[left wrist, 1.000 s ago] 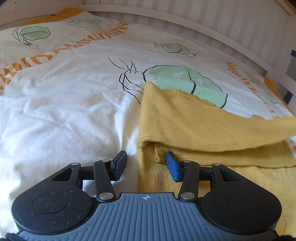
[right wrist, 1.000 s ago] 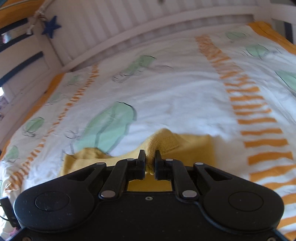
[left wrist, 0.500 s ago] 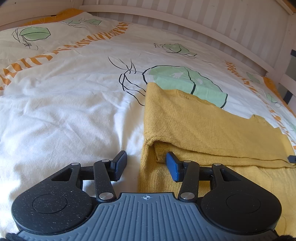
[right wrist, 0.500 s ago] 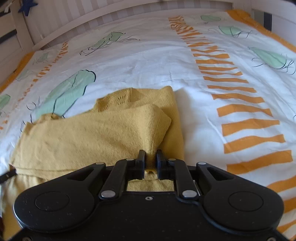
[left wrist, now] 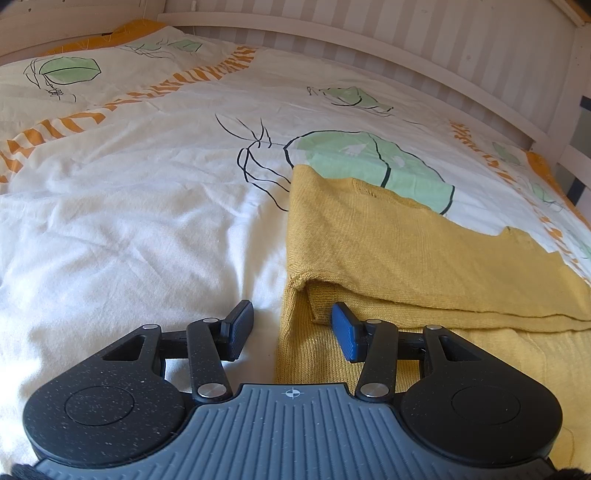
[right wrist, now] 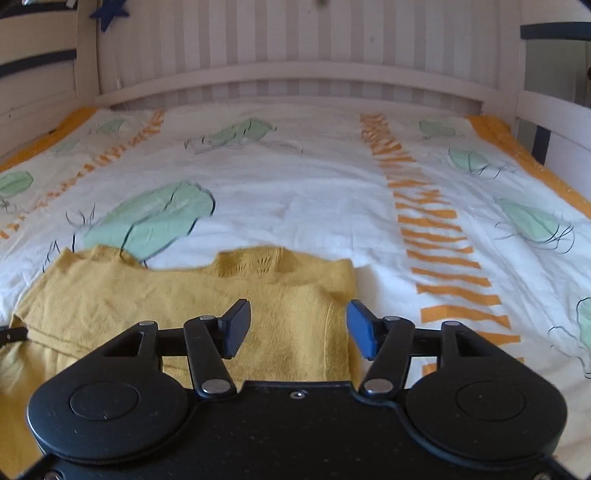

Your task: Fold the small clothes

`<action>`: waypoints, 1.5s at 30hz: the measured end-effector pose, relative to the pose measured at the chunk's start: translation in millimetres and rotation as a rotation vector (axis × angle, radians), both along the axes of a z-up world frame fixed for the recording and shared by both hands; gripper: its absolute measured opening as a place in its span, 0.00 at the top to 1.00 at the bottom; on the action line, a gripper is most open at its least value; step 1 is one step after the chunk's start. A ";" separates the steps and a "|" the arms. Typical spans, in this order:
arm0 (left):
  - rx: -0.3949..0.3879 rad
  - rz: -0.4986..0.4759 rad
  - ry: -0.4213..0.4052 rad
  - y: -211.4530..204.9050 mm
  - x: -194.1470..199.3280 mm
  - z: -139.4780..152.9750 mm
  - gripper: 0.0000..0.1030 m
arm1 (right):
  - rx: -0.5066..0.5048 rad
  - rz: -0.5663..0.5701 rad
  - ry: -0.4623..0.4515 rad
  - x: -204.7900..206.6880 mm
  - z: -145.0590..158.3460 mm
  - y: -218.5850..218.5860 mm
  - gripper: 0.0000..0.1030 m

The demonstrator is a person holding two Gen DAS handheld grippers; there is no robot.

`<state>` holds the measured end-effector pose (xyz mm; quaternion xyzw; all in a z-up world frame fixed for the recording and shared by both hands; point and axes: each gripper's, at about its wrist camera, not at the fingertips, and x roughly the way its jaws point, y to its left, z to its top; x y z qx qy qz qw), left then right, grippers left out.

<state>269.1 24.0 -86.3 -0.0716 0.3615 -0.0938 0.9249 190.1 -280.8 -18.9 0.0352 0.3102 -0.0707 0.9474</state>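
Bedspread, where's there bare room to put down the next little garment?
Free: the white bedspread left of the yellow sweater, and the stretch between the sweater and the bed rail. Crowded: the near side, under the sweater and both open grippers.

Soft daylight, fisheye-warped edges, slight blur

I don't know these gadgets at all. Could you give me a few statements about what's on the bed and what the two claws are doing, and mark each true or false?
1. The right gripper is clamped on the yellow knit garment. False: its jaws stand open with nothing between the pads.
2. The garment lies folded on the printed bedsheet. True.
3. The left gripper is open. True.
4. The garment is blue. False: it is mustard yellow.
5. A blue star hangs on the bed frame. True.
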 end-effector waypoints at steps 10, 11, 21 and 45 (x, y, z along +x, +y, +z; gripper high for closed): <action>-0.005 0.000 -0.004 0.8 -0.6 -0.6 0.55 | 0.129 0.090 0.117 15.0 -35.3 2.0 0.37; -0.005 0.000 -0.005 0.8 -0.8 -0.7 0.55 | 0.152 0.093 0.107 13.4 -33.4 0.0 0.37; -0.005 0.001 -0.010 0.3 -2.4 -1.1 0.55 | 0.309 -0.103 0.024 24.0 -29.2 -41.8 0.37; 0.026 -0.073 0.095 16.8 -39.7 28.2 0.45 | 0.228 0.024 0.032 -80.8 -0.6 -9.8 0.13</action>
